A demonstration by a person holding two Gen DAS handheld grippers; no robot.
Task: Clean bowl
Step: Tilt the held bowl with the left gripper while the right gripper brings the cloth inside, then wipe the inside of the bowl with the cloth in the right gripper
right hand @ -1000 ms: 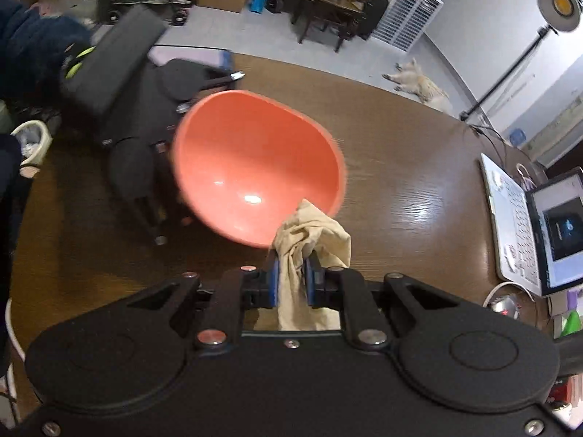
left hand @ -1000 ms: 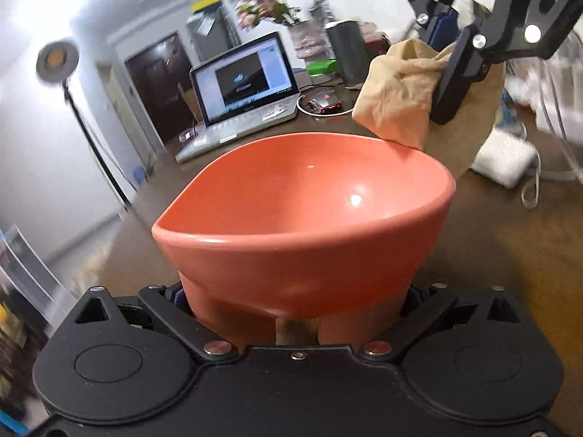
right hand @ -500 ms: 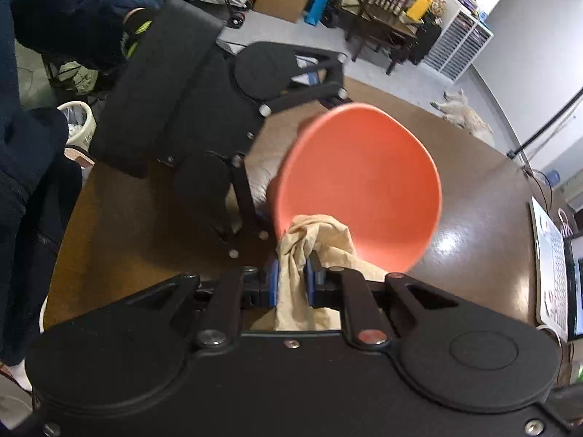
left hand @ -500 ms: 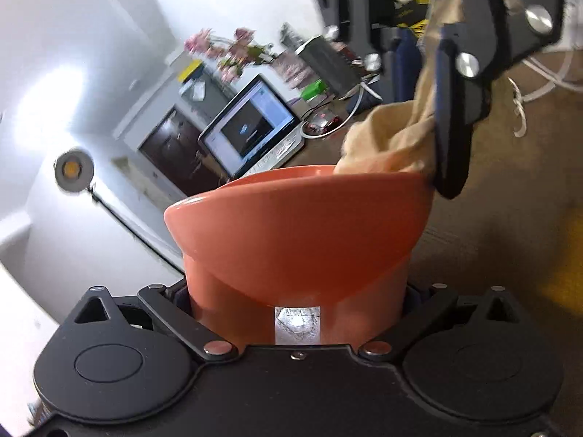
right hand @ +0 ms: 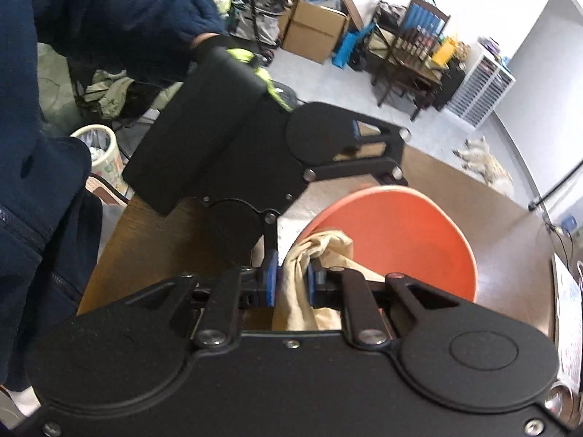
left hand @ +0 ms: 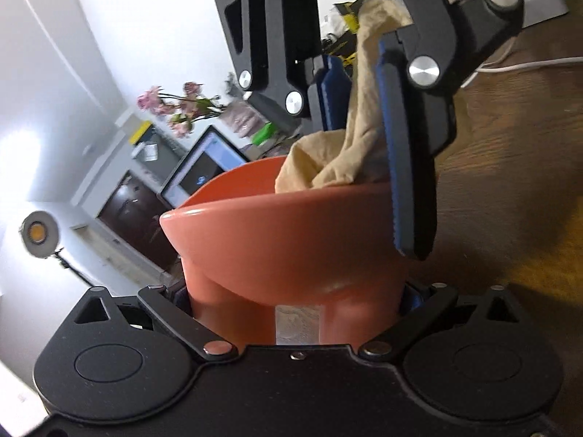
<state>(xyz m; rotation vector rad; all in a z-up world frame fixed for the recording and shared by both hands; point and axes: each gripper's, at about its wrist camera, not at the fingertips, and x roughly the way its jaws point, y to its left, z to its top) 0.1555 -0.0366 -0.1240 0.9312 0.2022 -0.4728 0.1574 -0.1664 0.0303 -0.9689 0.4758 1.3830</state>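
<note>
My left gripper [left hand: 295,302] is shut on the foot of an orange bowl [left hand: 284,244] and holds it tilted above the wooden table [left hand: 510,167]. My right gripper [right hand: 291,284] is shut on a beige cloth [right hand: 309,291]. The cloth [left hand: 328,164] hangs over the bowl's rim and reaches inside it. In the right wrist view the bowl [right hand: 408,240] opens toward me and the cloth bunches against its near inner wall. The left gripper's black body [right hand: 255,160] is to the bowl's left there. The right gripper's fingers [left hand: 411,182] straddle the bowl's rim.
An open laptop [left hand: 204,174] stands behind the bowl, with pink flowers [left hand: 175,105] farther back. A floor lamp [left hand: 38,233] is at the left. White cables [left hand: 517,65] lie on the table at right. Boxes and a chair [right hand: 400,40] stand across the room.
The bowl has tipped further toward the right gripper. The right gripper has moved in, and the cloth has gone from the rim into the bowl.
</note>
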